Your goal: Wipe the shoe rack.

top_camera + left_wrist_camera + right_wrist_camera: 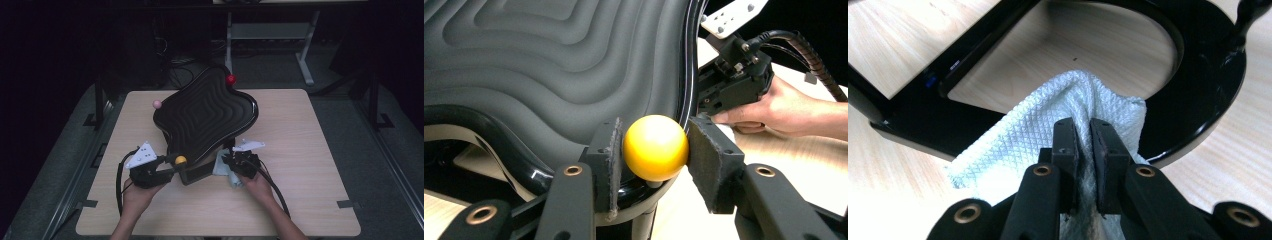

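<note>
Centre of the high view: a black wavy-ribbed tray (207, 117) tilted on its black stand (197, 172), on the wooden table (300, 150). A yellow ball (656, 147) sits at its lower edge, a pink ball (157, 104) at the upper left rim, a red ball (230, 79) at the top. The left gripper (651, 150), lower left of centre, has its pads around the yellow ball, one pad touching, the other just beside it. The right gripper (1084, 145), lower right of the tray, is clenched on a white waffle-weave cloth (1033, 135), bunched against the stand's curved base.
</note>
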A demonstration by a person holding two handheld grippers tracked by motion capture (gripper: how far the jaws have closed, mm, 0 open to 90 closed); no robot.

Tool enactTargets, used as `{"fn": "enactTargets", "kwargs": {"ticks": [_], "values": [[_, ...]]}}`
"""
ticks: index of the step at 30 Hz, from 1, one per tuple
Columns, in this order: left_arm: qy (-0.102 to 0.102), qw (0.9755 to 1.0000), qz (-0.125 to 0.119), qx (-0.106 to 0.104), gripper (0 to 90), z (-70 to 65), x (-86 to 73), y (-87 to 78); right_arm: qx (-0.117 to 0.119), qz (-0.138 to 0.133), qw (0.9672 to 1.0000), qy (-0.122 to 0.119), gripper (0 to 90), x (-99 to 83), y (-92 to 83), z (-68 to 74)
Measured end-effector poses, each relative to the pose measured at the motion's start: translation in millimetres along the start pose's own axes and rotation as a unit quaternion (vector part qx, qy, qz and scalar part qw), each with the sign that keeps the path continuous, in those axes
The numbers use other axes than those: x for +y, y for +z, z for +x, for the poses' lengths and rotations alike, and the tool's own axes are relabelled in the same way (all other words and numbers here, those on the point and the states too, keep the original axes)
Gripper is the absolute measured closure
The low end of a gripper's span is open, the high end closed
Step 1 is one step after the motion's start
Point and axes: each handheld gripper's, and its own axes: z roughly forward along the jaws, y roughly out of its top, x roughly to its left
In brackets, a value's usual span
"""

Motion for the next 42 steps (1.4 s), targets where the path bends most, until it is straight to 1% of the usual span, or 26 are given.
{"fn": "enactTargets", "kwargs": {"ticks": [2,3,6,8,9,10,11,13,15,16,18,20,22,23,24,26,28,29,32,33,34,36,37,39,41,42], "values": [[-0.002,1.0000,0.001,-0.001,55.8,0.7,0.2,0.5,-0.003,0.002,0.9999,-0.010,81.7,-1.1,0.3,7.5],[-0.002,1.0000,0.001,-0.001,55.6,0.7,0.3,0.8,0.009,0.002,0.9999,-0.014,81.8,-1.3,1.4,12.0],[-0.001,1.0000,0.001,0.001,55.2,0.2,0.9,1.7,0.028,0.007,0.9992,-0.027,81.8,-1.6,2.3,21.4],[-0.002,1.0000,-0.001,0.000,55.5,-0.4,1.3,2.7,0.034,0.010,0.9988,-0.033,81.9,-1.1,2.0,22.2],[-0.001,1.0000,0.000,0.001,56.5,-0.7,1.3,2.9,0.038,0.014,0.9987,-0.030,81.9,-0.3,1.6,19.6],[0.000,1.0000,0.001,0.001,57.3,-0.9,1.3,3.2,0.035,0.014,0.9988,-0.030,81.9,0.3,1.4,17.9],[0.000,1.0000,0.002,-0.001,57.2,-0.9,1.2,3.8,0.024,0.014,0.9991,-0.032,81.9,0.9,0.9,15.3],[0.003,1.0000,0.002,0.002,59.4,-1.5,1.0,3.7,0.006,0.010,0.9997,-0.022,81.8,1.3,0.1,7.4],[0.004,1.0000,0.004,0.000,59.9,-1.3,1.0,3.3,0.005,0.007,0.9999,-0.009,81.8,0.6,-0.3,3.7],[0.005,1.0000,0.004,0.000,60.0,-1.1,1.0,3.1,0.002,0.006,0.9999,-0.009,81.8,0.1,-0.1,5.7],[0.006,1.0000,0.005,-0.004,60.2,-0.3,0.8,2.0,0.016,0.007,0.9997,-0.014,81.7,-0.6,0.8,11.9],[0.007,0.9999,0.005,-0.007,60.2,0.4,0.0,-0.1,0.023,0.011,0.9993,-0.029,81.7,-0.4,1.1,17.8],[0.008,0.9999,0.005,-0.010,60.3,0.4,-1.1,-2.4,0.023,0.015,0.9988,-0.040,81.7,1.3,0.5,18.5],[0.008,0.9999,0.005,-0.011,60.3,0.3,-1.3,-3.0,0.011,0.012,0.9991,-0.040,81.7,2.2,-0.1,14.8],[0.009,0.9999,0.007,-0.013,60.3,0.4,-1.4,-4.3,0.005,0.010,0.9994,-0.034,81.6,2.5,-0.5,11.3],[0.009,0.9998,0.008,-0.016,60.2,1.1,-1.9,-5.8,-0.003,0.002,1.0000,0.001,81.6,1.1,-0.3,-1.2],[0.008,0.9998,0.009,-0.015,60.0,2.2,-2.1,-7.3,0.001,-0.001,1.0000,0.009,81.6,-0.1,-0.3,-2.0],[0.006,0.9998,0.008,-0.015,59.8,2.8,-2.3,-8.1,-0.003,0.000,1.0000,-0.004,81.6,-0.6,0.2,3.8],[-0.003,1.0000,0.007,-0.006,59.5,7.1,-3.8,-12.6,0.019,0.005,0.9996,-0.022,81.7,-1.2,1.8,18.1],[-0.004,1.0000,0.006,-0.003,59.6,8.4,-4.3,-14.0,0.026,0.007,0.9990,-0.034,81.7,-1.4,2.4,24.3],[-0.006,1.0000,0.006,-0.001,59.5,9.5,-4.7,-15.1,0.026,0.009,0.9985,-0.048,81.7,-1.1,2.6,27.4],[-0.008,1.0000,0.004,0.003,59.3,9.4,-5.1,-15.5,0.024,0.011,0.9982,-0.054,81.7,1.2,3.1,26.2],[-0.007,1.0000,0.002,0.004,58.6,8.9,-4.7,-15.5,0.011,0.009,0.9991,-0.040,81.6,2.8,4.0,20.2],[-0.008,1.0000,0.001,0.003,57.2,8.7,-3.9,-15.5,-0.002,0.000,0.9999,-0.013,81.6,3.1,4.8,9.1],[-0.009,1.0000,-0.002,0.003,57.3,8.9,-3.5,-15.4,0.006,-0.006,0.9999,0.006,81.6,1.7,5.3,3.8],[-0.008,1.0000,-0.001,0.004,57.3,9.1,-3.5,-15.1,0.002,-0.007,1.0000,0.004,81.5,1.0,5.4,6.5]]}}
